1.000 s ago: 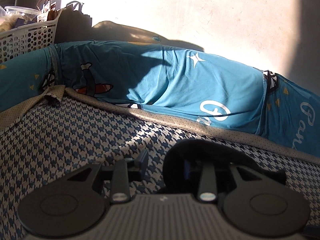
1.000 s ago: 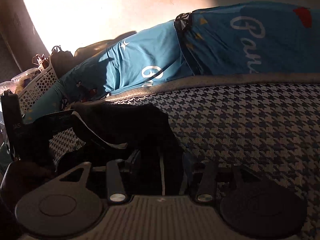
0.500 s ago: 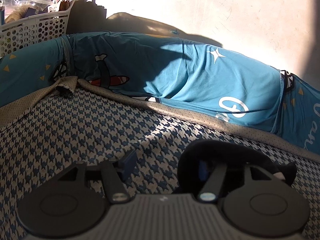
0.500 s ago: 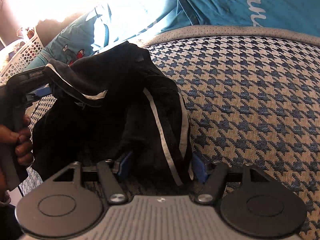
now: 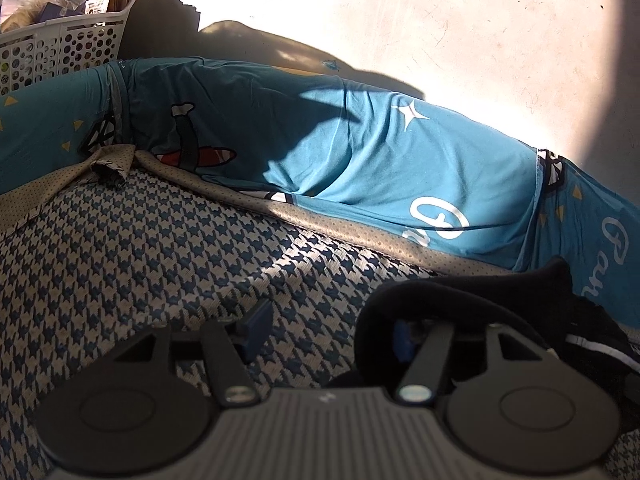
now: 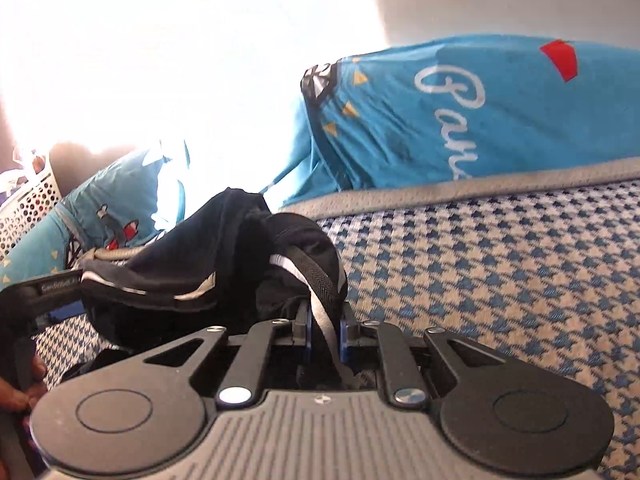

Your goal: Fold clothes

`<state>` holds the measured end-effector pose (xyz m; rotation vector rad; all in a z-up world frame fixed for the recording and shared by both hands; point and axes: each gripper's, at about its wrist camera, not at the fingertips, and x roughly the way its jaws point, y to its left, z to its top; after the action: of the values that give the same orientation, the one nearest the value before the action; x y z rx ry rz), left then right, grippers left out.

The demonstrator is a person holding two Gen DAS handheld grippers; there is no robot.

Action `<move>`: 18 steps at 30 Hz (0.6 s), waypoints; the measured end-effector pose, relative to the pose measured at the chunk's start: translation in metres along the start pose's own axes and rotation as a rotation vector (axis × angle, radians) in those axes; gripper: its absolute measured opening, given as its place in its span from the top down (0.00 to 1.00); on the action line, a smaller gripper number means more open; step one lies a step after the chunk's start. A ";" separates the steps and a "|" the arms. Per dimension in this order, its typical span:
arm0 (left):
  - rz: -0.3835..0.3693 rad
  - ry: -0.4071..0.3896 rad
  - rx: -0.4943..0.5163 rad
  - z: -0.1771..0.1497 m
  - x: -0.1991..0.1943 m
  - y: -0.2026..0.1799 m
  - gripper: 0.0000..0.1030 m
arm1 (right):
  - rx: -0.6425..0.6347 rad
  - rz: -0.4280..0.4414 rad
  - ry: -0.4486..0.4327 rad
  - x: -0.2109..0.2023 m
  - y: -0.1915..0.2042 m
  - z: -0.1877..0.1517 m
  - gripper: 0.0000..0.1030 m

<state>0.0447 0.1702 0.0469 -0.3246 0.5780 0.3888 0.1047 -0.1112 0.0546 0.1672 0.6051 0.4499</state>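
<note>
Black garment [image 6: 224, 280], bunched on the houndstooth mat [image 6: 500, 280] just before the teal bolster [image 6: 480, 120]. Right gripper [image 6: 324, 336], jaws closing, pinches its striped edge for lifting; left gripper [image 5: 328, 328] spread, one finger under cloth.

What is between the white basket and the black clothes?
In the right wrist view, a teal printed cushion lies between the white basket and the black garment.

Readable text: white cursive "Pan…" on the blue pillow [image 6: 480, 112], cut off by the bed edge; same script partly visible in the left wrist view, plus a circled "G". Small white print on the left claw [image 6: 56, 288], too blurred to read for sure
</note>
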 end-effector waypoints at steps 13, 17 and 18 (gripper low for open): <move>-0.057 0.021 -0.034 0.003 -0.003 0.002 0.03 | 0.195 -0.160 -0.052 0.006 -0.036 0.012 0.53; -0.092 -0.008 -0.078 0.007 -0.008 0.007 0.00 | 0.191 -0.148 -0.037 0.003 -0.039 0.011 0.50; -0.101 -0.007 -0.082 0.008 -0.009 0.008 0.00 | 0.193 -0.141 -0.022 0.003 -0.039 0.010 0.50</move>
<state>0.0385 0.1780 0.0572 -0.4292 0.5370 0.3170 0.1273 -0.1450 0.0501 0.3111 0.6336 0.2527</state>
